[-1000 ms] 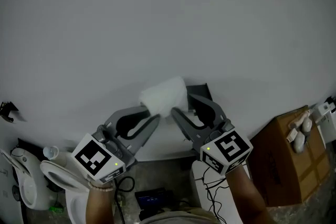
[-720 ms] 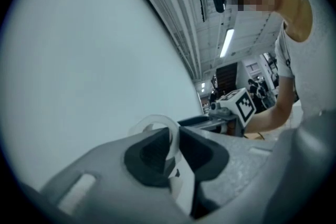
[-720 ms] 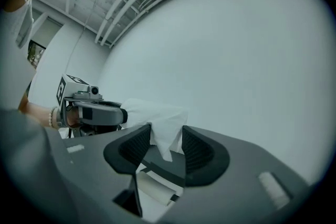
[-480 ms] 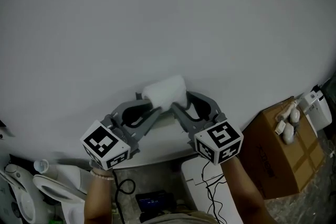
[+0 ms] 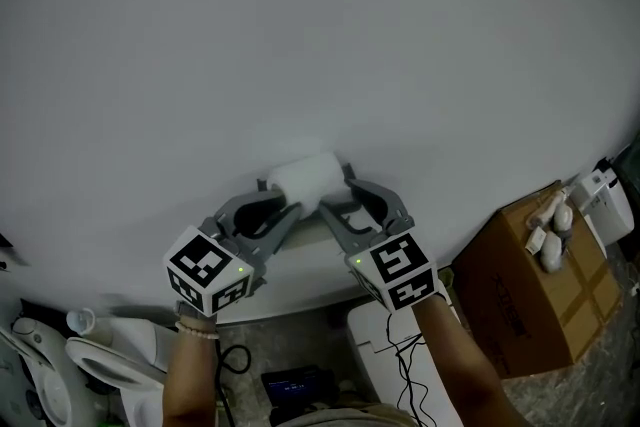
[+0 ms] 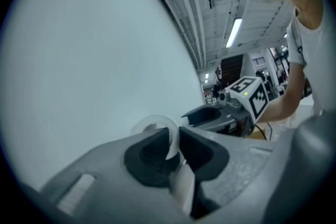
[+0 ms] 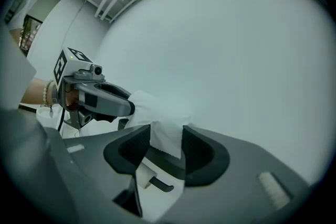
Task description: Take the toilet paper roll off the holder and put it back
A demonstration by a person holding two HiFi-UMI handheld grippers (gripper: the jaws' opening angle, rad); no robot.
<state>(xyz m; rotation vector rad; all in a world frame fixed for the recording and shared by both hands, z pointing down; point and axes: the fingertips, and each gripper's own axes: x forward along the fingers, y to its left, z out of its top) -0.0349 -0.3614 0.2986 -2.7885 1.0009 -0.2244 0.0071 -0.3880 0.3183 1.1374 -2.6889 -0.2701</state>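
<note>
The white toilet paper roll (image 5: 305,177) hangs close to the pale wall, held from both ends. My left gripper (image 5: 288,211) is shut on its left end; in the left gripper view the jaws (image 6: 174,140) pinch the curved rim of the roll (image 6: 157,124). My right gripper (image 5: 328,212) is shut on the right end, where soft paper (image 7: 167,136) fills the gap between its pads. A dark bit of the holder (image 5: 347,177) peeks out beside the roll. A white peg with a dark hook (image 7: 148,179) shows below the right jaws.
A white ledge (image 5: 300,280) runs under the grippers. A brown cardboard box (image 5: 530,300) with small white items stands at the right. A toilet (image 5: 100,355) sits at the lower left. Cables and a dark device (image 5: 295,383) lie on the floor.
Both grippers have moved a little closer to the wall with the roll still between them. The dark holder part to the right of the roll is now mostly hidden.
</note>
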